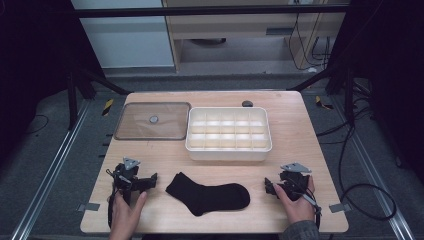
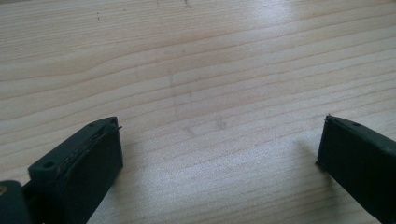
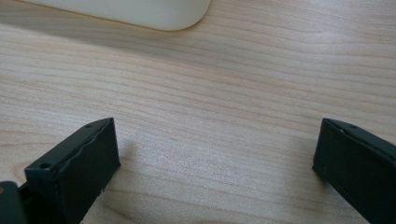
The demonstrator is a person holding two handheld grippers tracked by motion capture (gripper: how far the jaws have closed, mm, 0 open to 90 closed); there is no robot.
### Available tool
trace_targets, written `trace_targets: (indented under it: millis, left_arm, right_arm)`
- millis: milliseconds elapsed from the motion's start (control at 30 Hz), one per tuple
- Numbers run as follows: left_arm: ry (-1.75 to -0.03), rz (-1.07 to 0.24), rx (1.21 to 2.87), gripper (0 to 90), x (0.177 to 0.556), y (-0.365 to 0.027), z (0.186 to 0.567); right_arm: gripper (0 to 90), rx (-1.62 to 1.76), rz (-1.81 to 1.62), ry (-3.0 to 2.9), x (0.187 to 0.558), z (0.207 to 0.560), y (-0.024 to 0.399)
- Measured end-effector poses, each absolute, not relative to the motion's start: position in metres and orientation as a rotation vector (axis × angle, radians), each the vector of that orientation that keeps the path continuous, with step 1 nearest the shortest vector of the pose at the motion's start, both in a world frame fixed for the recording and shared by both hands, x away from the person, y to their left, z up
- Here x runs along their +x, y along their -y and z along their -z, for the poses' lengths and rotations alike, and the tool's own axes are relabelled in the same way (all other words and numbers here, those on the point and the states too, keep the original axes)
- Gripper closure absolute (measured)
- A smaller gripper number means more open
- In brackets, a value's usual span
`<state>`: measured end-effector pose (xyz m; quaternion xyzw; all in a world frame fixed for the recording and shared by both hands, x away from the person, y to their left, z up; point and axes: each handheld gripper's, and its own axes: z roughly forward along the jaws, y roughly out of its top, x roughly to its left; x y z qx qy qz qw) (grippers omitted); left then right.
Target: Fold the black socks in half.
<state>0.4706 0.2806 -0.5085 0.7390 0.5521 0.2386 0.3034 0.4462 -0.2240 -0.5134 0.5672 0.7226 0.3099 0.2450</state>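
Both pairs of jaws stand wide apart with nothing between them; in the left gripper view bare wood grain fills the gap, and in the right gripper view the same pale wood lies between the black jaws, with a rounded corner of the white organizer box (image 3: 140,11) at the top edge. From the high view, the left gripper (image 1: 150,180) rests near the front left of the wooden table (image 1: 295,145), held by the person's left hand (image 1: 125,212); its jaws point toward the middle of the table; the right gripper (image 1: 270,187) sits near the front right, held by the right hand (image 1: 300,202), its jaws pointing inward as well. Between the two grippers lies a black sock (image 1: 207,194), flat on the table, its cuff end toward the left gripper and its toe toward the right; it lies near each gripper but touches neither. Behind the sock stands the white organizer box (image 1: 228,150), divided into small compartments; just beside it on its left lies a clear lid (image 1: 152,120) with a small round knob at its centre, flat on the wood; a small dark round object (image 1: 247,103) sits at the table's far edge behind the box.
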Motion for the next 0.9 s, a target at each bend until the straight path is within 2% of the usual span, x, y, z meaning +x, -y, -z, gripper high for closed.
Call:
trace_targets:
  millis: [300, 333, 433, 500, 533, 600, 667, 733, 900]
  left_arm:
    - [-1.47, -0.627, 1.946, 0.0, 0.47, -0.279, 0.508]
    - [-1.443, -0.582, 1.925, 0.0, 0.468, -0.281, 0.508]
    - [-1.442, -0.525, 1.884, 0.0, 0.466, -0.283, 0.506]
    - [-1.404, -0.48, 1.954, 0.0, 0.464, -0.28, 0.504]
    - [-1.377, -0.459, 1.985, 2.2, 0.463, -0.277, 0.501]
    - [-1.351, -0.433, 1.992, 5.1, 0.462, -0.276, 0.499]
    - [-1.322, -0.431, 1.995, 6.2, 0.459, -0.274, 0.493]
    - [-1.302, -0.452, 1.995, 6.2, 0.457, -0.272, 0.488]
    - [-1.267, -0.403, 1.989, 8.8, 0.454, -0.27, 0.481]
  right_arm:
    - [1.7, 1.55, -0.846, -1.986, 0.445, 0.512, 0.225]
    - [5.7, 1.551, -0.844, -1.991, 0.444, 0.511, 0.225]
    - [9.5, 1.567, -0.876, -2.005, 0.443, 0.507, 0.225]
    - [11.7, 1.547, -0.88, -2.008, 0.441, 0.501, 0.223]
    - [16.0, 1.502, -0.856, -2.029, 0.438, 0.494, 0.216]
    - [19.0, 1.497, -0.856, -2.045, 0.437, 0.492, 0.214]
    - [26.3, 1.453, -0.857, -2.153, 0.434, 0.482, 0.202]
    - [28.2, 1.431, -0.852, -2.177, 0.433, 0.48, 0.198]
    - [33.8, 1.394, -0.866, -2.297, 0.432, 0.466, 0.184]
